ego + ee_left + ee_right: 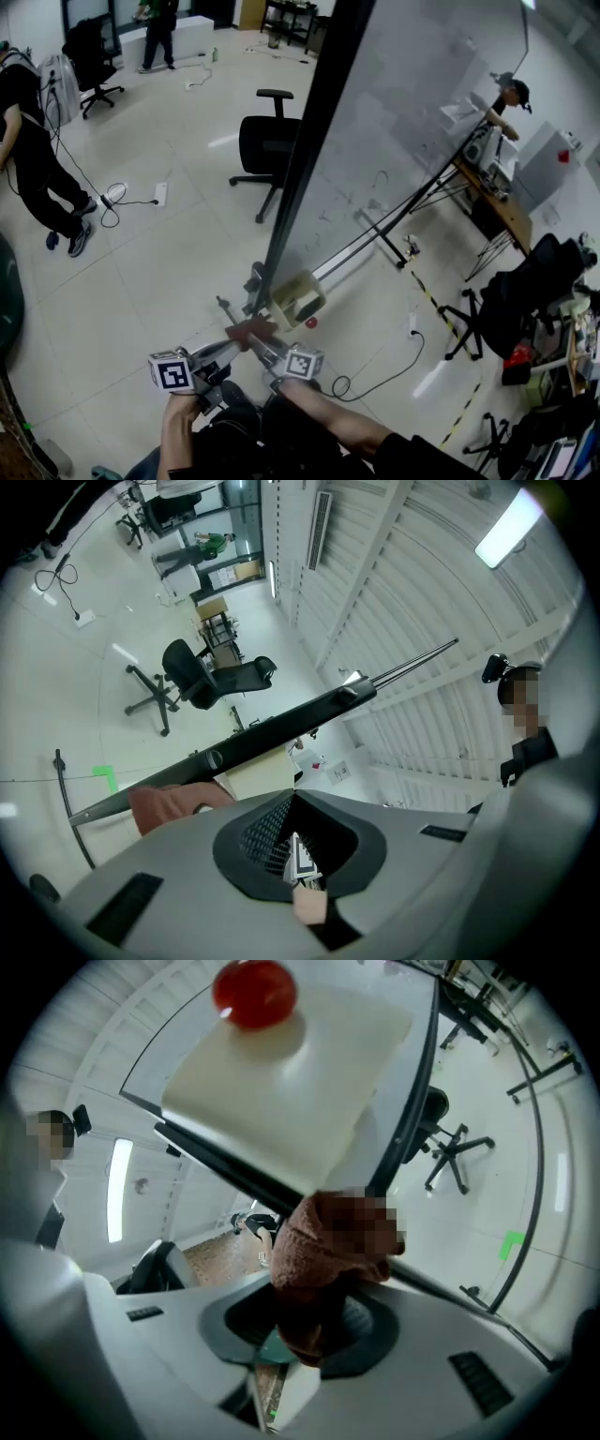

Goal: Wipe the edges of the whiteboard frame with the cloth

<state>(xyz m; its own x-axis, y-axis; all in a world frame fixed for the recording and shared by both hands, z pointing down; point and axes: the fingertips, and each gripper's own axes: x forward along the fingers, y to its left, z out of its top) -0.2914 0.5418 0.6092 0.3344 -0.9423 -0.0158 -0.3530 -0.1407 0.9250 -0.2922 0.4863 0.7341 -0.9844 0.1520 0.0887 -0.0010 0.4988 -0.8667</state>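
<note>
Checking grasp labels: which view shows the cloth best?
Right gripper view: the cloth sits large and central, clamped in the jaws. Head view shows it small, between both grippers; left gripper view shows only a corner.

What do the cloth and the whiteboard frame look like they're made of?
The cloth is reddish-brown and matte with a nubby, looped pile, so probably terry or microfibre. The whiteboard frame is a black, smooth, straight strip with a slight sheen. It is likely painted metal, though plastic can't be ruled out.
</note>
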